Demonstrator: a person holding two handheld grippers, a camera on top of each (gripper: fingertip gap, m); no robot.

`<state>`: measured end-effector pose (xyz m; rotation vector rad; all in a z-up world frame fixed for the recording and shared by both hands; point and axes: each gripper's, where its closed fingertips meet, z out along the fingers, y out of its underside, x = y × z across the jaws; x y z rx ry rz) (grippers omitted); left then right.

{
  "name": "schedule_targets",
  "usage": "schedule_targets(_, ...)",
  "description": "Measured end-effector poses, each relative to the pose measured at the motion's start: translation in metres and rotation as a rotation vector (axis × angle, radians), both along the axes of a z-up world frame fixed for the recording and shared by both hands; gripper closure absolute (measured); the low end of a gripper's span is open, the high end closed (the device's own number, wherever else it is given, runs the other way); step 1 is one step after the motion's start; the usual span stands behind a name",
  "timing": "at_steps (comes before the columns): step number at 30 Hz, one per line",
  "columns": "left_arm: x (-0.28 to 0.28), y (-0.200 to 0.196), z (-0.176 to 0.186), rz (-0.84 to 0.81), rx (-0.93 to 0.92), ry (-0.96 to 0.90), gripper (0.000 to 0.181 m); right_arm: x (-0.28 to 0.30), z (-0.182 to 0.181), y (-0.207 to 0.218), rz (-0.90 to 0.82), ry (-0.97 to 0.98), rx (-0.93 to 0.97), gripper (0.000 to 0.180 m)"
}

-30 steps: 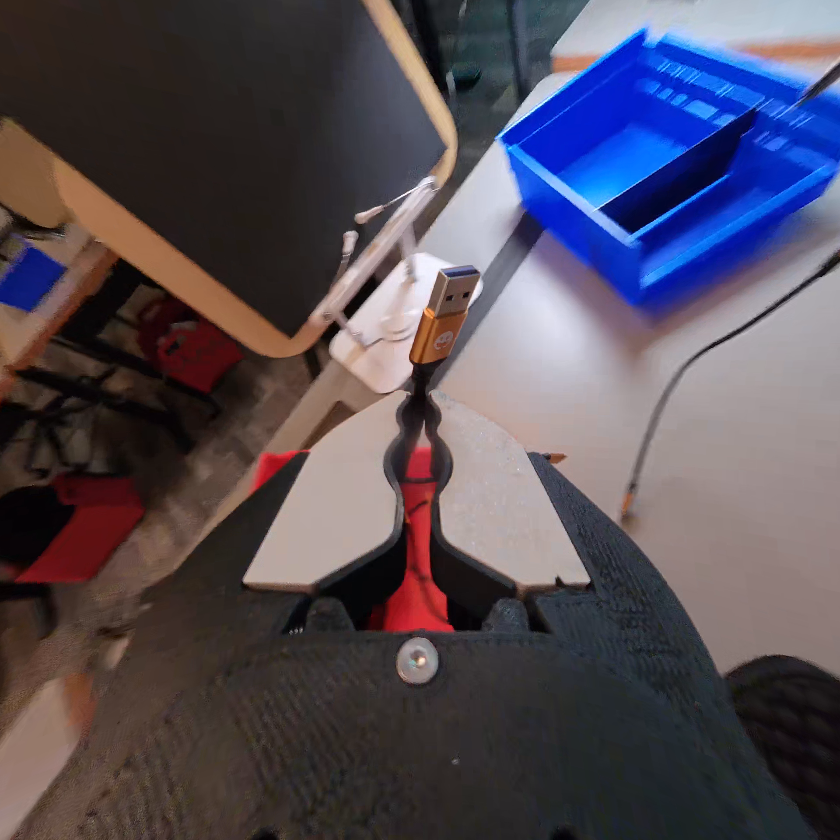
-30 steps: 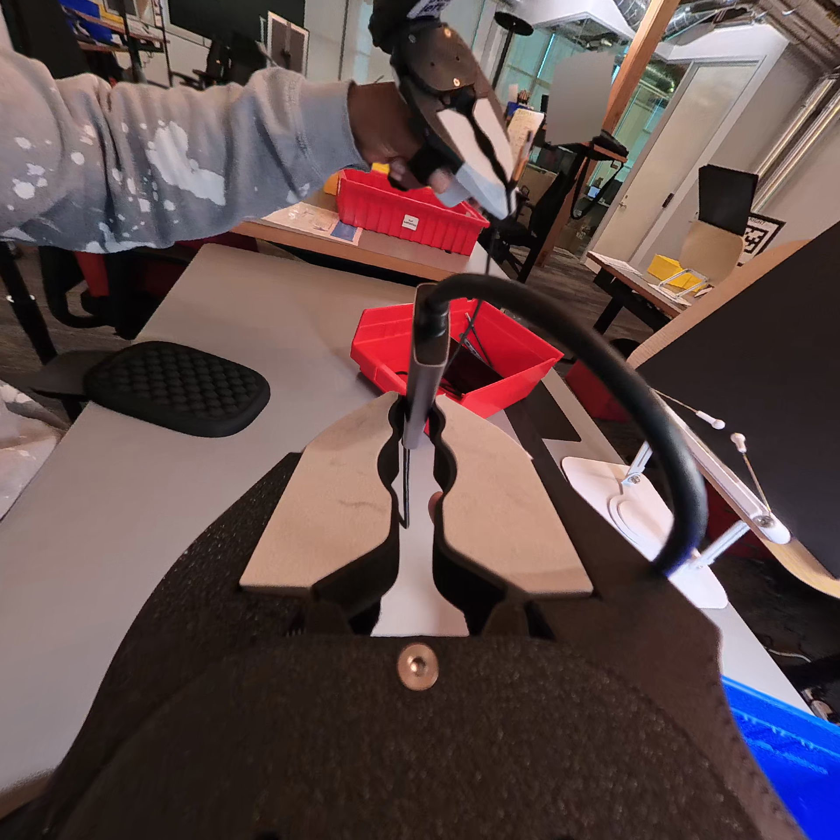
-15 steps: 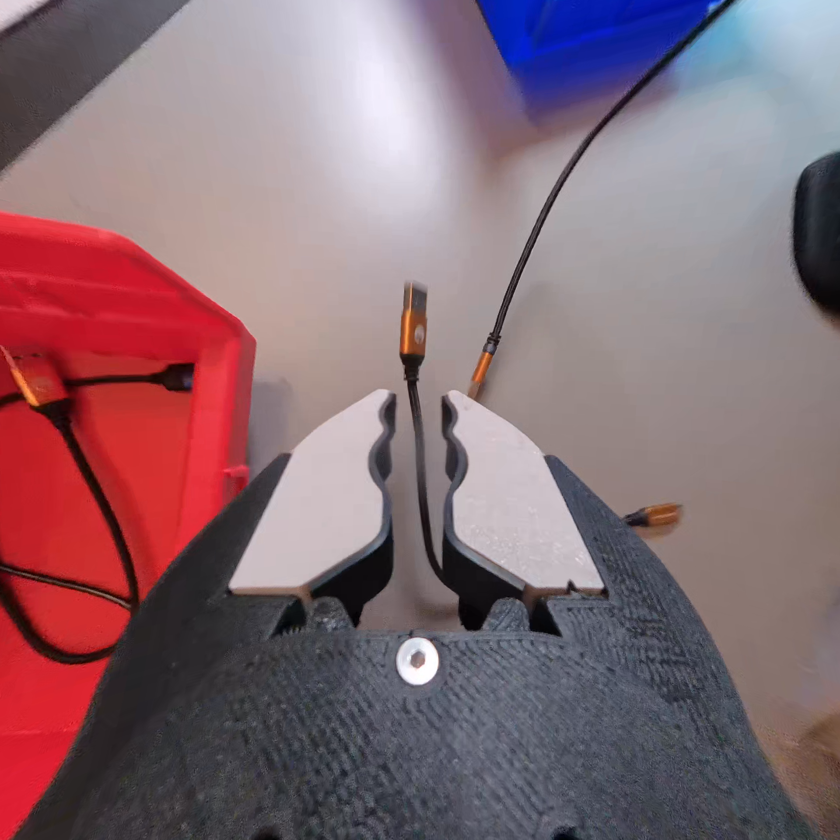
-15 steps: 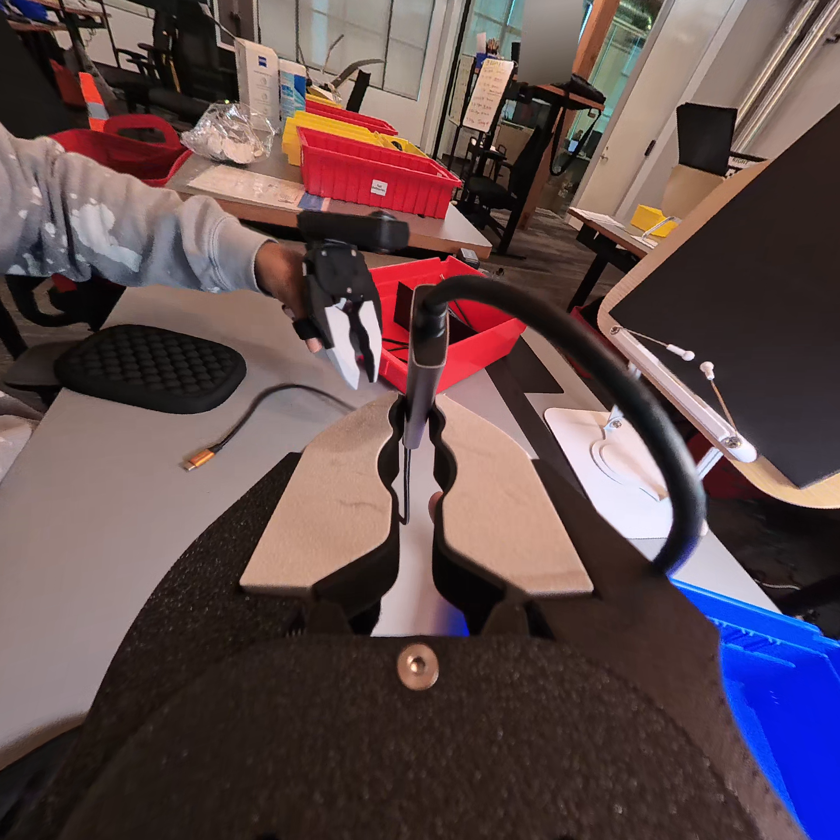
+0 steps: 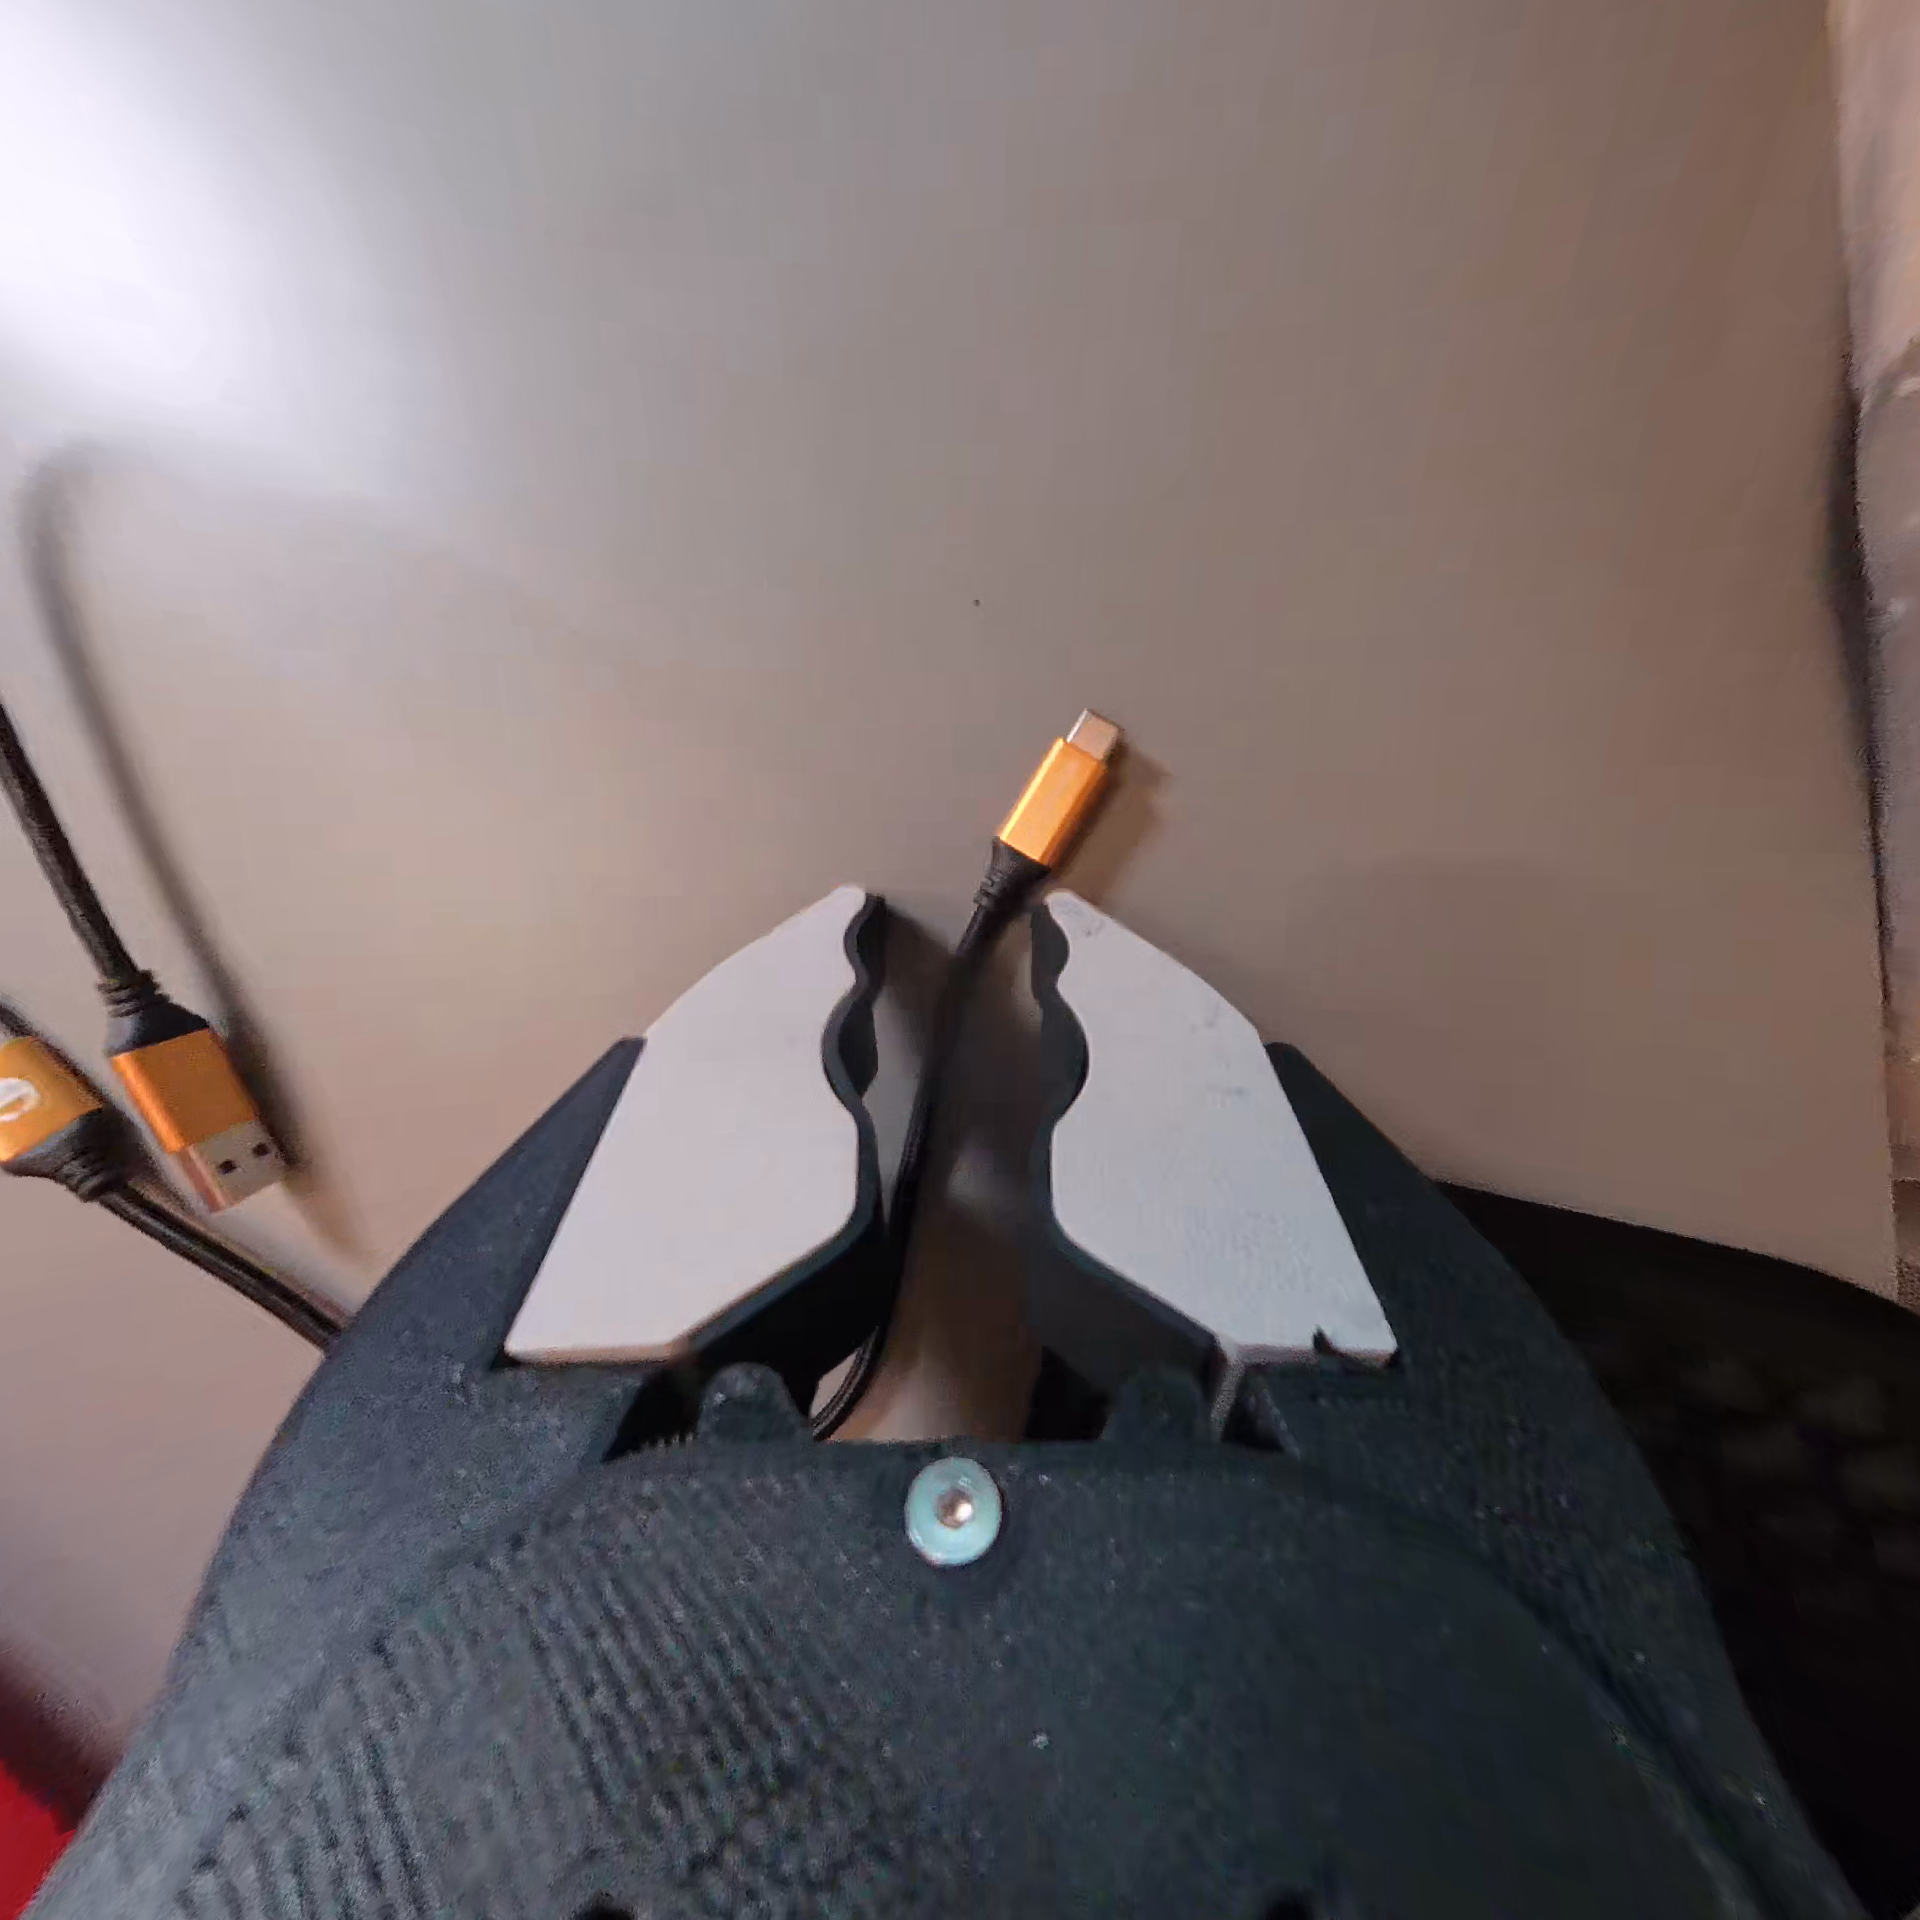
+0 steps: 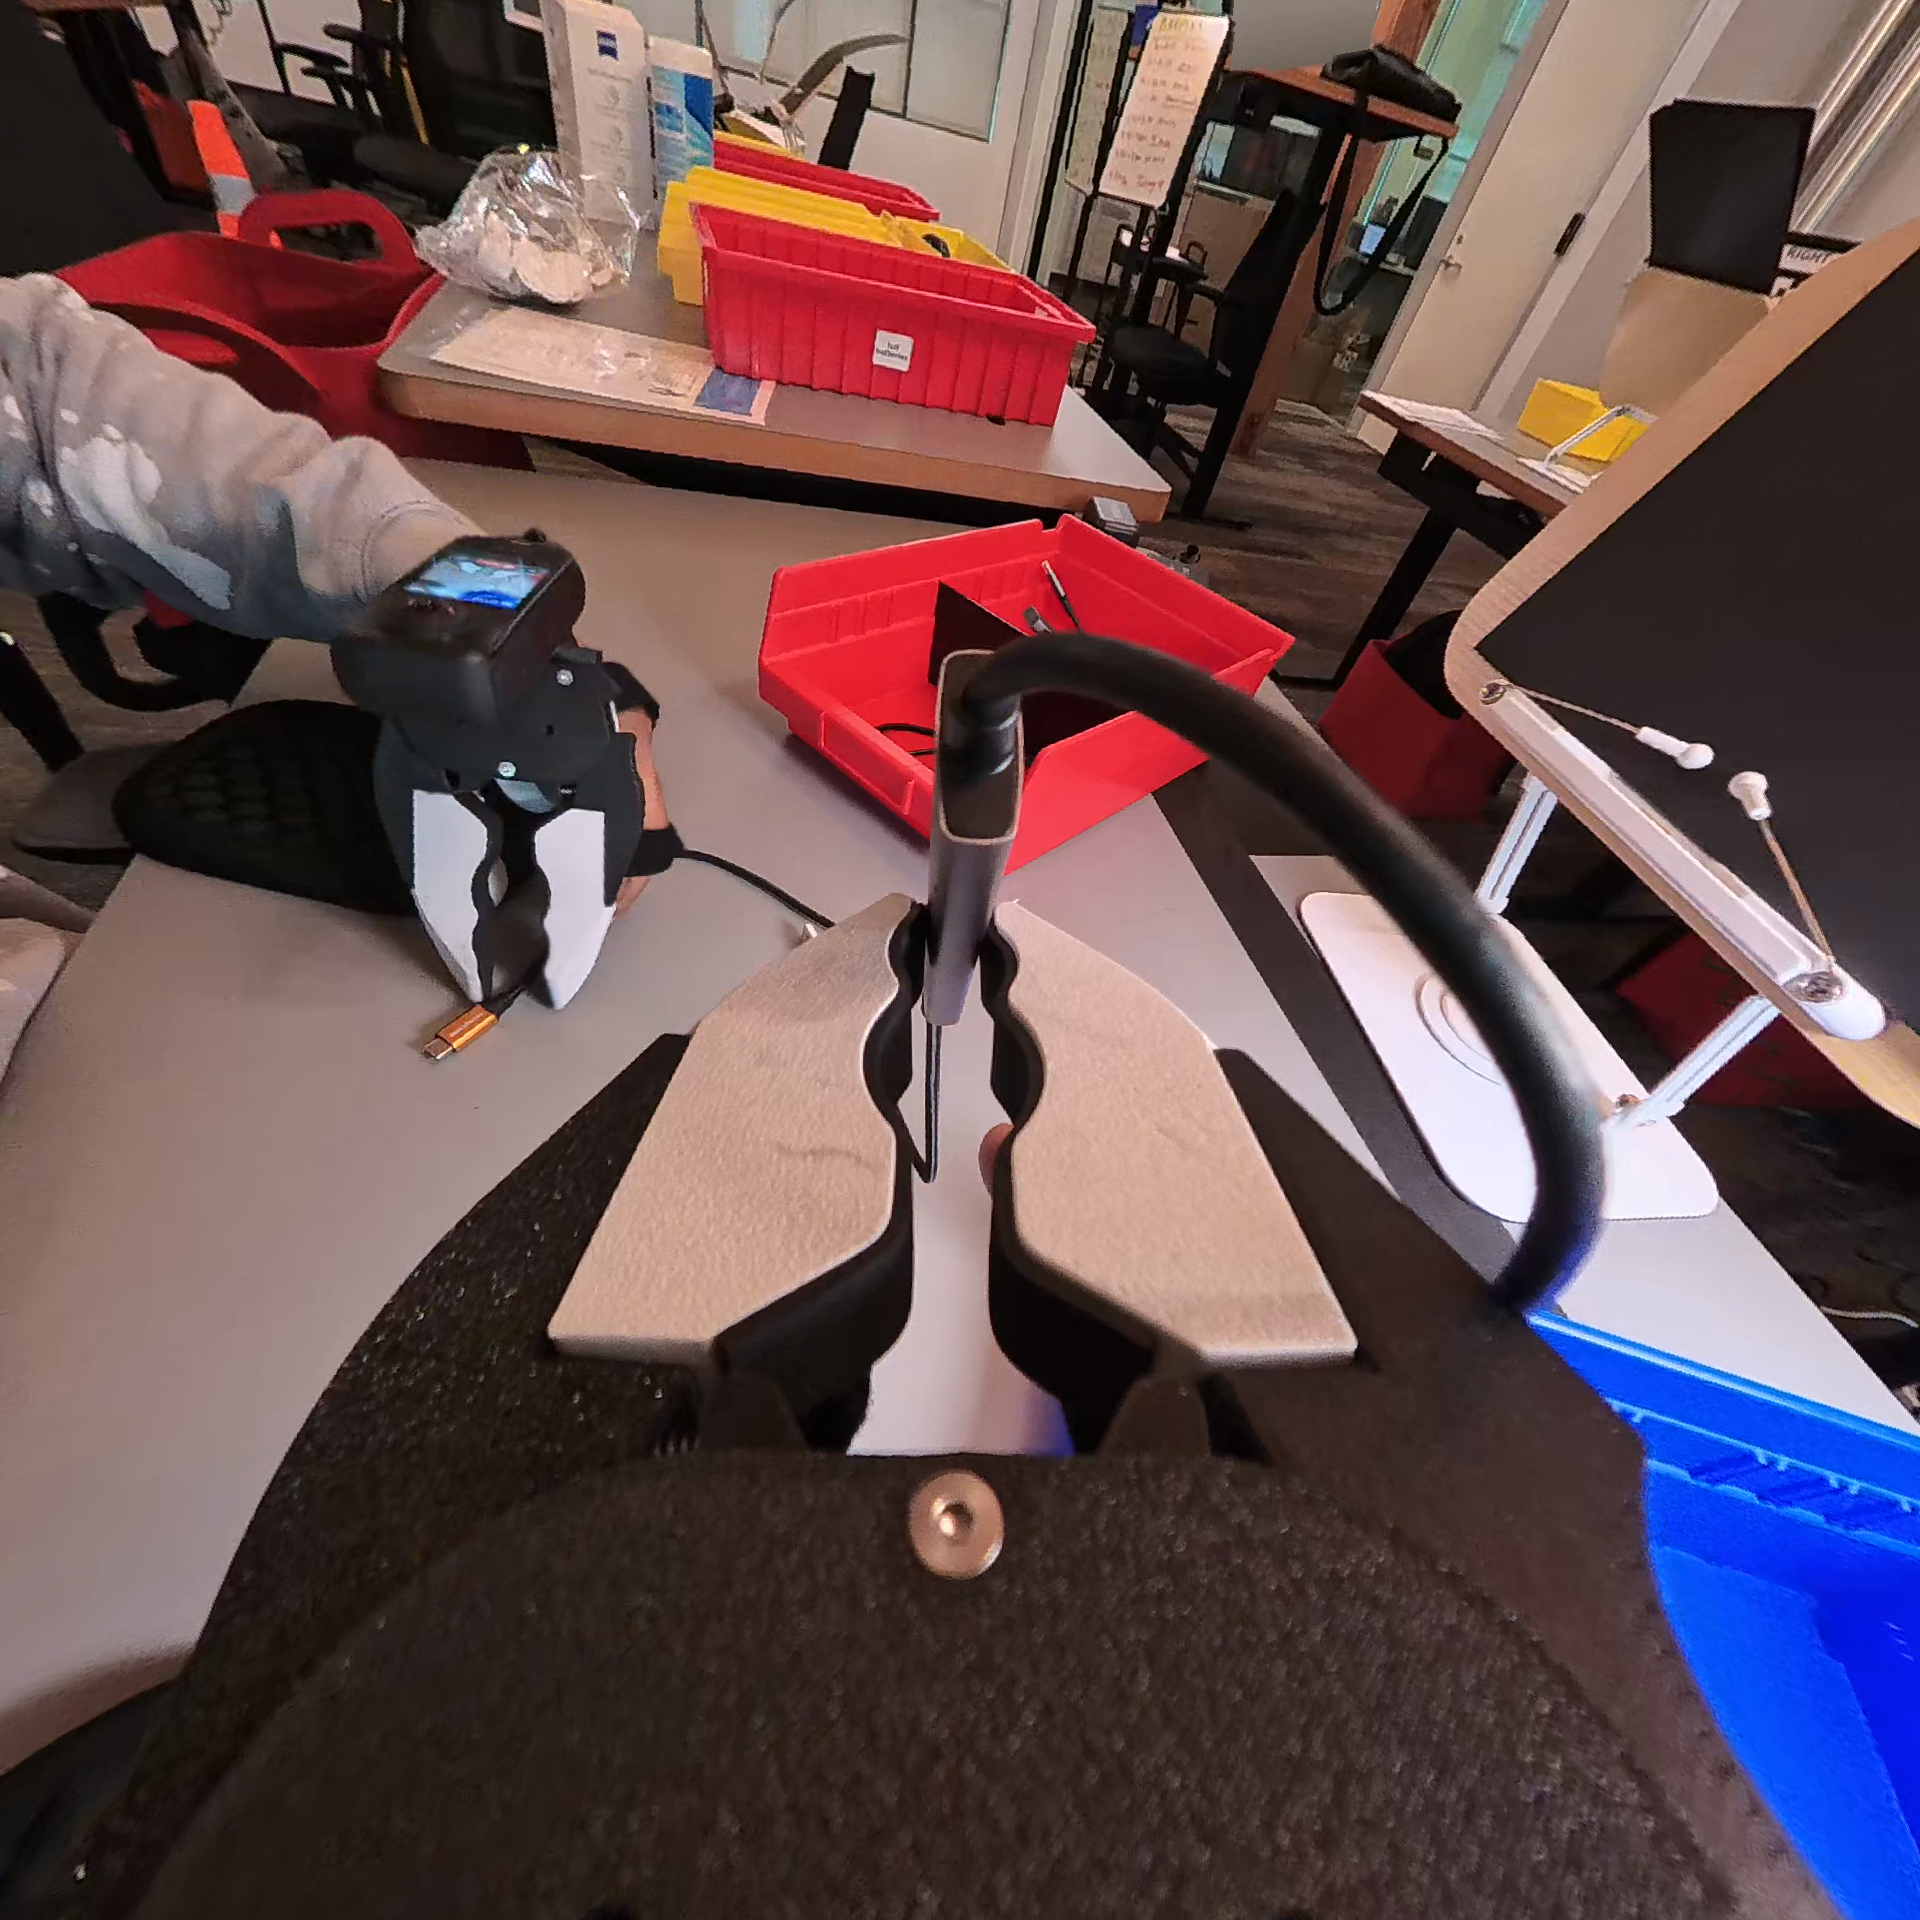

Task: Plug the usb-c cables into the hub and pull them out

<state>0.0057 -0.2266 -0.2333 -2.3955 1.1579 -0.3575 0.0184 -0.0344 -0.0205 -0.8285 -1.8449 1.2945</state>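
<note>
Hub, a slim dark grey bar with a thick black lead arching off its top, stands upright pinched between the right gripper's narrowly parted jaws, just as a moment ago. Farther out, the left gripper has dropped to the grey table, jaws apart around a black braided cable without pinching it. Its orange usb-c plug now lies flat just past the fingertips, no longer held aloft.

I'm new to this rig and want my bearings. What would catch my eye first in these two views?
The grey hub stands upright, clamped in the right gripper, its thick black lead arching away to the right. Farther left, the left gripper points down at the grey table, jaws open around a cable whose orange USB-C plug lies just past the tips. A red bin sits behind.
</note>
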Motion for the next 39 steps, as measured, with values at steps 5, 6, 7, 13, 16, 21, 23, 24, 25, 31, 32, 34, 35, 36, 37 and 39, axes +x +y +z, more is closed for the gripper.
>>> schedule_targets(5, 0.004, 0.001, -0.001, -0.014, 0.018, -0.021, 0.164, 0.0, -0.001, 0.002, -0.005, -0.002, -0.003, 0.17)
schedule_targets(6, 0.005, 0.001, -0.001, -0.014, 0.02, -0.02, 0.166, 0.001, -0.001, 0.003, -0.006, -0.002, -0.004, 0.17)
schedule_targets(7, 0.005, 0.002, -0.001, -0.007, 0.023, -0.02, 0.167, 0.001, -0.001, 0.003, -0.005, -0.001, -0.006, 0.17)
schedule_targets(13, 0.003, 0.027, 0.011, 0.149, 0.089, -0.119, 0.172, 0.003, -0.003, -0.001, 0.039, -0.003, -0.032, 0.17)
schedule_targets(16, -0.003, 0.056, 0.057, 0.244, 0.163, -0.288, 0.173, 0.005, -0.01, -0.007, 0.084, -0.033, -0.038, 0.171)
schedule_targets(21, -0.008, 0.101, 0.135, 0.325, 0.18, -0.588, 0.173, 0.006, -0.019, -0.021, 0.144, -0.057, 0.009, 0.171)
schedule_targets(23, 0.0, 0.111, 0.15, 0.31, 0.123, -0.72, 0.173, 0.006, -0.022, -0.026, 0.15, -0.056, 0.067, 0.171)
schedule_targets(24, 0.003, 0.115, 0.152, 0.302, 0.099, -0.764, 0.173, 0.006, -0.025, -0.028, 0.147, -0.059, 0.101, 0.171)
schedule_targets(25, 0.007, 0.117, 0.151, 0.291, 0.068, -0.799, 0.173, 0.006, -0.029, -0.029, 0.142, -0.066, 0.131, 0.171)
schedule_targets(31, 0.024, 0.108, 0.128, 0.259, -0.092, -0.886, 0.173, 0.013, -0.062, -0.037, 0.138, -0.124, 0.299, 0.171)
schedule_targets(32, 0.028, 0.105, 0.122, 0.256, -0.117, -0.885, 0.173, 0.015, -0.068, -0.039, 0.132, -0.113, 0.345, 0.171)
schedule_targets(34, 0.035, 0.102, 0.11, 0.253, -0.161, -0.88, 0.173, 0.02, -0.078, -0.047, 0.13, -0.061, 0.428, 0.171)
schedule_targets(35, 0.039, 0.1, 0.104, 0.242, -0.18, -0.878, 0.173, 0.024, -0.083, -0.052, 0.134, -0.04, 0.453, 0.171)
schedule_targets(36, 0.043, 0.098, 0.1, 0.232, -0.199, -0.872, 0.173, 0.028, -0.089, -0.056, 0.133, -0.028, 0.477, 0.171)
schedule_targets(37, 0.046, 0.096, 0.095, 0.225, -0.214, -0.856, 0.173, 0.032, -0.095, -0.058, 0.13, -0.016, 0.506, 0.171)
schedule_targets(39, 0.049, 0.091, 0.089, 0.196, -0.231, -0.823, 0.173, 0.038, -0.105, -0.06, 0.113, 0.005, 0.567, 0.171)
